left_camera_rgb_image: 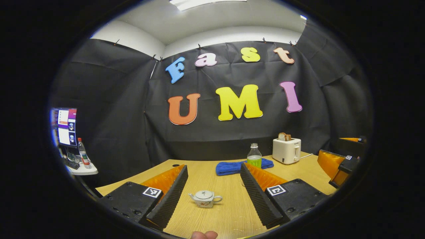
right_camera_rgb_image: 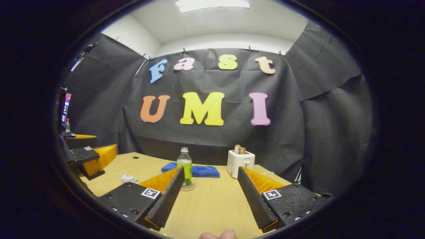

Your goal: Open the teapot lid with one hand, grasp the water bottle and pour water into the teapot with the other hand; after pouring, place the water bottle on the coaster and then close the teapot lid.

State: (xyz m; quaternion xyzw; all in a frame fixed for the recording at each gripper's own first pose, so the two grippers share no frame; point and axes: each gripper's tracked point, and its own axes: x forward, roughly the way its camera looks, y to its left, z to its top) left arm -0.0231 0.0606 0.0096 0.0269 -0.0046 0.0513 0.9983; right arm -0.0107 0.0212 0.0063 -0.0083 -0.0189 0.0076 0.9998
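Lidded teapot (left_camera_rgb_image: 205, 198), water bottle (right_camera_rgb_image: 184, 168) half full

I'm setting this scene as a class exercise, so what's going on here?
A person holds two grippers over a light wooden table, both open and empty. The left gripper faces a small white ceramic teapot, lid on. The right gripper faces a clear plastic water bottle with green label, which stands on a coaster. Nothing is grasped yet.

teapot (left_camera_rgb_image: 205, 198) near table (left_camera_rgb_image: 229, 212) front, water bottle (left_camera_rgb_image: 254, 155) behind it, towel (left_camera_rgb_image: 229, 167) behind bottle, toaster (left_camera_rgb_image: 286, 150) right
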